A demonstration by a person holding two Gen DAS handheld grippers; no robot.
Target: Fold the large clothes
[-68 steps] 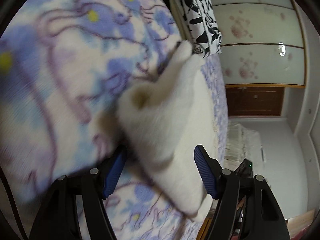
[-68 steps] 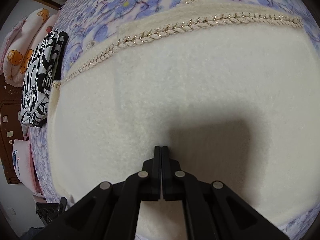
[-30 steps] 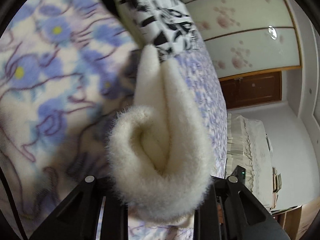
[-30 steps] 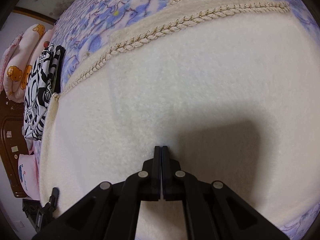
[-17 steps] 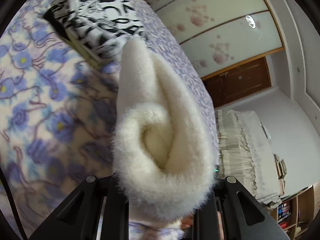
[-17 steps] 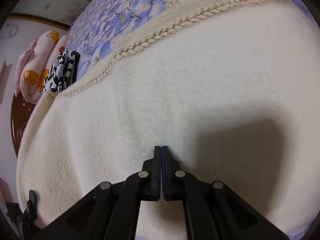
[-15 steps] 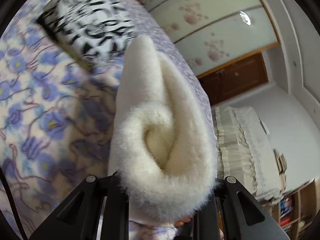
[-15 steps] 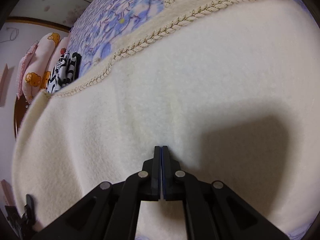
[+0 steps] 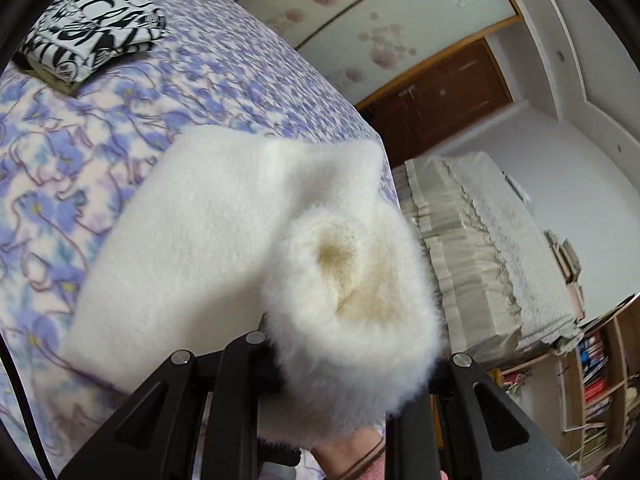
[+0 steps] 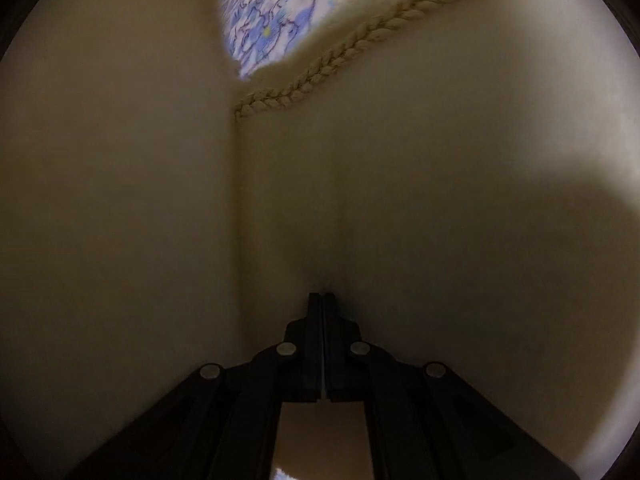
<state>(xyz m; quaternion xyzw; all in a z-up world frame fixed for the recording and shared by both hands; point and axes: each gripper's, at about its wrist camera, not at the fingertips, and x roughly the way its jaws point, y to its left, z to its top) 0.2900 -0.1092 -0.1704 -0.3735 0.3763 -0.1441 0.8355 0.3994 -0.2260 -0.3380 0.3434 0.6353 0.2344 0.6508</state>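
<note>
A thick cream fleece garment lies on the purple-flowered bedspread. My left gripper is shut on a bunched fluffy corner of it, lifted clear of the bed, and the fabric trails back down in a broad sheet. In the right wrist view the same cream garment fills nearly the whole picture, with a braided rope trim along its edge. My right gripper is shut, tips pressed onto the fabric, with a raised fold standing close on its left. A strip of bedspread shows at the top.
A folded black-and-white patterned garment sits at the far left of the bed. Beyond the bed's right edge stand a lace-covered piece of furniture, a dark wooden door and bookshelves. A hand shows below the left gripper.
The left gripper has lifted the bunched corner up and swung it across, and the fabric now spreads in a sheet behind it. In the right view a fold has risen and darkened the picture.
</note>
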